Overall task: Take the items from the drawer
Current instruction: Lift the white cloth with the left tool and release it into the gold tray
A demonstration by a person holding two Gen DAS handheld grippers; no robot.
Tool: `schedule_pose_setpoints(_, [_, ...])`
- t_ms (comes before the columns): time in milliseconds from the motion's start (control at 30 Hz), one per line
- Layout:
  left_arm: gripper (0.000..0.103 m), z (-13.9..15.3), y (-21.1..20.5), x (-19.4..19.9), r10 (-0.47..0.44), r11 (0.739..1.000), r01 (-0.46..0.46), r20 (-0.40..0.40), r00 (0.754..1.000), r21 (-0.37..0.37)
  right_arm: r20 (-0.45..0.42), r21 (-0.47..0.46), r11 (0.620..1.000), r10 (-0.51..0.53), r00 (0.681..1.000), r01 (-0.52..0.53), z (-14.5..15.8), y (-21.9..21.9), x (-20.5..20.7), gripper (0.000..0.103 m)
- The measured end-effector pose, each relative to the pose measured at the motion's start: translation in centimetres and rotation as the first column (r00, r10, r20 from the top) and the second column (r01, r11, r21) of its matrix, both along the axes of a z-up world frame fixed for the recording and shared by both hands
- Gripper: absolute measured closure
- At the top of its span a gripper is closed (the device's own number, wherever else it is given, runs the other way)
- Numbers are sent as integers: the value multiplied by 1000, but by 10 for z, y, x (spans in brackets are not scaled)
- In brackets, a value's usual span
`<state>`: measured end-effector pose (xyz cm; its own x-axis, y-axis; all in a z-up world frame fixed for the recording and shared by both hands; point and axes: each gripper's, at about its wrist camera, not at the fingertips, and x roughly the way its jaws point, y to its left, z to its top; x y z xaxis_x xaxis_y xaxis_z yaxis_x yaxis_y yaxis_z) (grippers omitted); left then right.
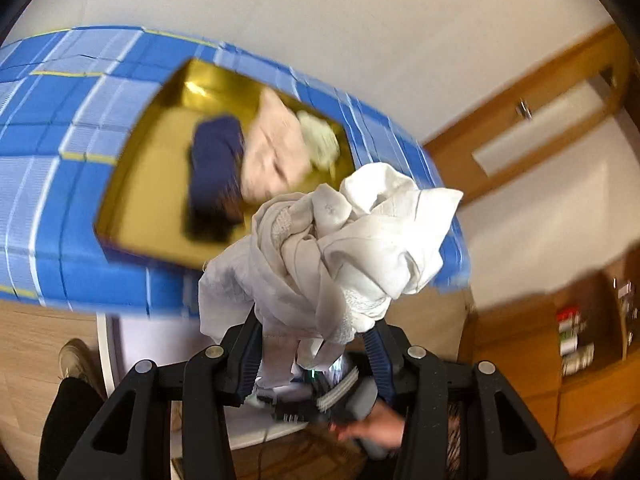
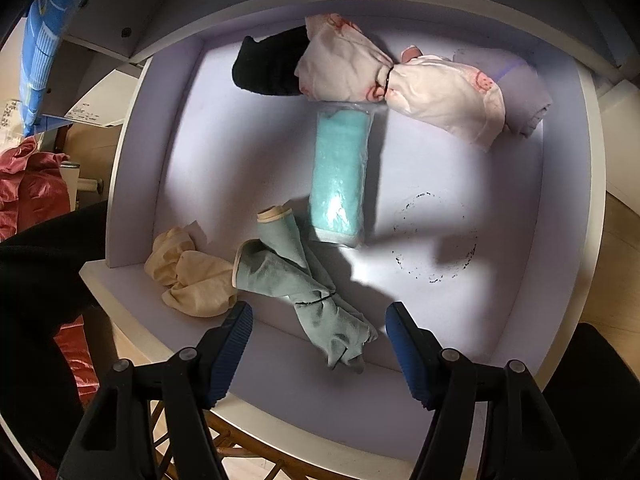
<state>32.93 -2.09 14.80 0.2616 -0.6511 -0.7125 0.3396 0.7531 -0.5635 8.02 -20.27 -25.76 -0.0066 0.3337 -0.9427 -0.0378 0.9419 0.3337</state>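
Observation:
My left gripper (image 1: 316,332) is shut on a bunched white cloth (image 1: 340,248), held up in the air in front of a gold box (image 1: 176,92). That box lies on a blue checked cover and holds a navy item (image 1: 216,160), a pale pink cloth (image 1: 272,152) and a whitish piece (image 1: 320,140). My right gripper (image 2: 320,320) stands open above the white drawer (image 2: 568,184), over a knotted grey-green cloth (image 2: 296,276). In the drawer also lie a cream cloth (image 2: 192,276), a wrapped teal roll (image 2: 340,176), a black item (image 2: 272,64) and a knotted pink-white cloth (image 2: 400,80).
A wooden cupboard with a handle (image 1: 524,110) stands at the right, wooden shelves with small packs (image 1: 572,336) lower right. A shoe (image 1: 74,356) and a dark sleeve (image 2: 36,280) show at the left. Red fabric (image 2: 32,184) lies left of the drawer.

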Motion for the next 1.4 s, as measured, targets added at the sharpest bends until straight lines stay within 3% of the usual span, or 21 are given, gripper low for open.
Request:
schedule_pose_setpoints(267, [57, 3, -10, 78, 143, 987, -141, -12, 990, 82, -5, 33, 999, -19, 1000, 19, 3, -3, 0, 33])
schedule_pose_setpoints(533, [57, -24, -19, 135, 236, 952, -225, -31, 971, 206, -51, 78, 996, -41, 998, 45, 0, -5, -3, 33])
schedule_pose_setpoints(900, [57, -41, -44, 184, 257, 883, -247, 29, 966, 398, -72, 139, 988, -62, 995, 71, 1, -7, -3, 33])
schedule_pose_setpoints(1167, [56, -57, -66, 200, 229, 853, -231, 64, 971, 469, -78, 167, 982, -75, 994, 87, 4, -9, -2, 33])
schedule_pose_setpoints(1400, [44, -53, -68, 199, 197, 848, -236, 131, 972, 475, -80, 177, 981, -70, 994, 83, 4, -6, -1, 33])
